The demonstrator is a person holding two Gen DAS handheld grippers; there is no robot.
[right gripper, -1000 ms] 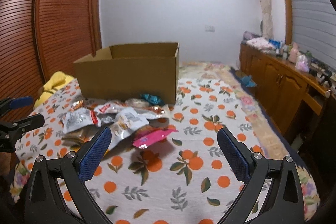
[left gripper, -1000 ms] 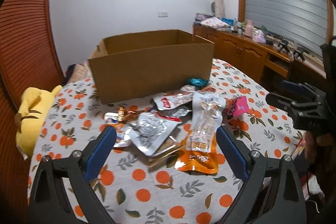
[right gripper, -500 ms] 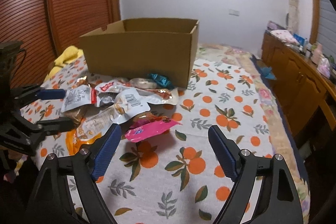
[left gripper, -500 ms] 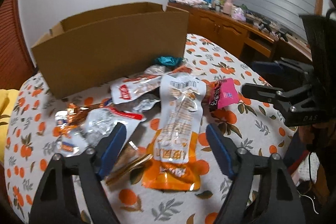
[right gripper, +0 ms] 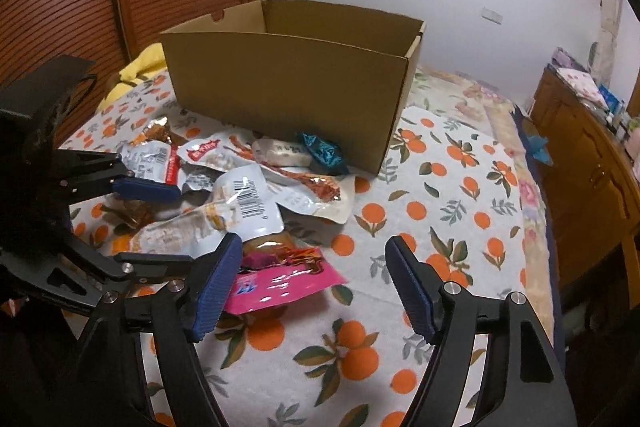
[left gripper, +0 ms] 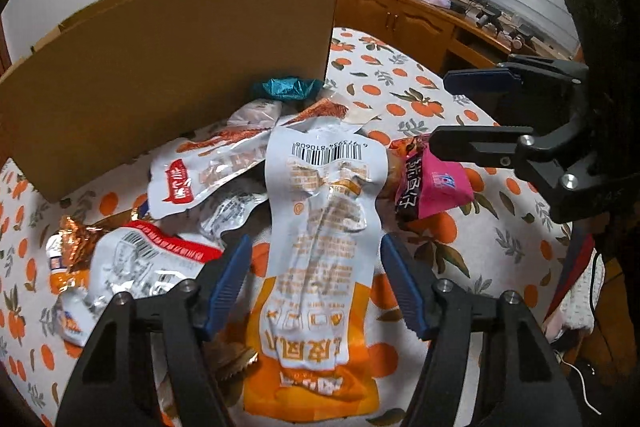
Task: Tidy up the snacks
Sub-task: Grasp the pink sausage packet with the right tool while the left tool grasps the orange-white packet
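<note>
A pile of snack packets lies on the orange-print tablecloth (right gripper: 440, 195) in front of an open cardboard box (right gripper: 288, 83). My left gripper (left gripper: 316, 267) is open, its fingers either side of a long white-and-orange packet (left gripper: 320, 227). My right gripper (right gripper: 312, 275) is open, just above a pink packet (right gripper: 280, 283); the pink packet also shows in the left wrist view (left gripper: 432, 183). A teal wrapper (right gripper: 324, 151) lies against the box. A white-and-red packet (left gripper: 200, 175) and a silver packet (left gripper: 136, 267) lie to the left.
A yellow plush (right gripper: 136, 71) lies behind the box at the table's left edge. A wooden cabinet (right gripper: 592, 147) with clutter on top stands to the right. The box also fills the back of the left wrist view (left gripper: 160, 67).
Both grippers have moved forward and down toward the pile. The left now straddles the white-and-orange packet; the right has come close over the pink packet.
</note>
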